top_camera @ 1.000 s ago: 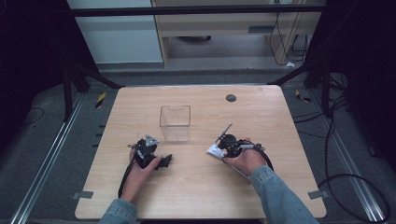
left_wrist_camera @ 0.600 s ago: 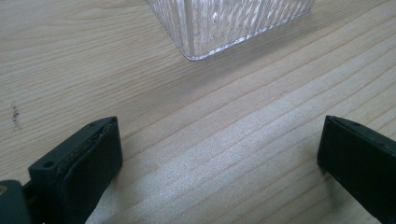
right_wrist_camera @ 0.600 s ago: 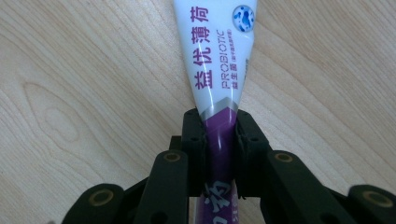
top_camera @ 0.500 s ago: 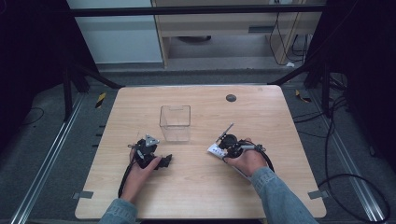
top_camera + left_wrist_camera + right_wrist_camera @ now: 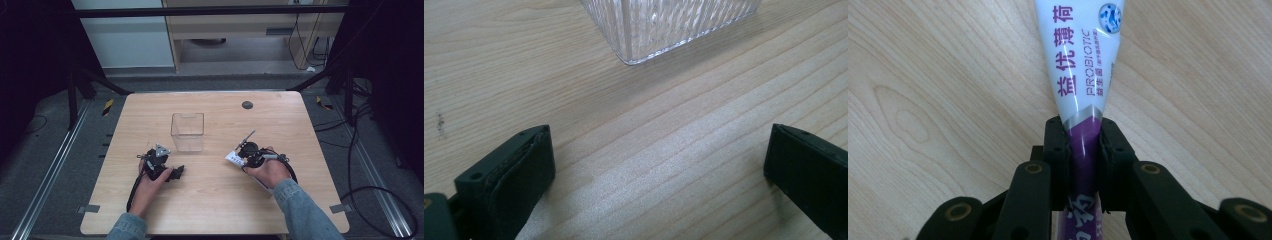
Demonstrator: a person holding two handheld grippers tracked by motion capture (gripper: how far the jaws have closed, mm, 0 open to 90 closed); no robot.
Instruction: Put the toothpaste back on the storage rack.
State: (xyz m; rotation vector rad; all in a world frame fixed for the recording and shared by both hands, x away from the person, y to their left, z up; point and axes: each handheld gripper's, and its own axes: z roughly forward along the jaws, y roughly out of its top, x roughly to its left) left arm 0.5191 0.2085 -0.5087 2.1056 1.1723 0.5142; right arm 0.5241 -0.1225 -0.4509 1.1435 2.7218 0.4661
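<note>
At lower centre of the table (image 5: 300, 200), I have the tube pinched.

My left gripper (image 5: 172, 172) lies idle, jaws wide with nothing between, near the clear ribbed box (image 5: 188, 131). My right gripper (image 5: 1083, 145) is clamped on the toothpaste tube (image 5: 1080, 55), white with purple print, flat on the wood, probably for lifting it.

Wooden table (image 5: 210, 210) (pale grain) on grey floor (image 5: 60, 165)

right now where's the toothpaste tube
In the high view the toothpaste tube lies on the table's right half, pinched in the right hand-held gripper, right of the clear box.
</note>
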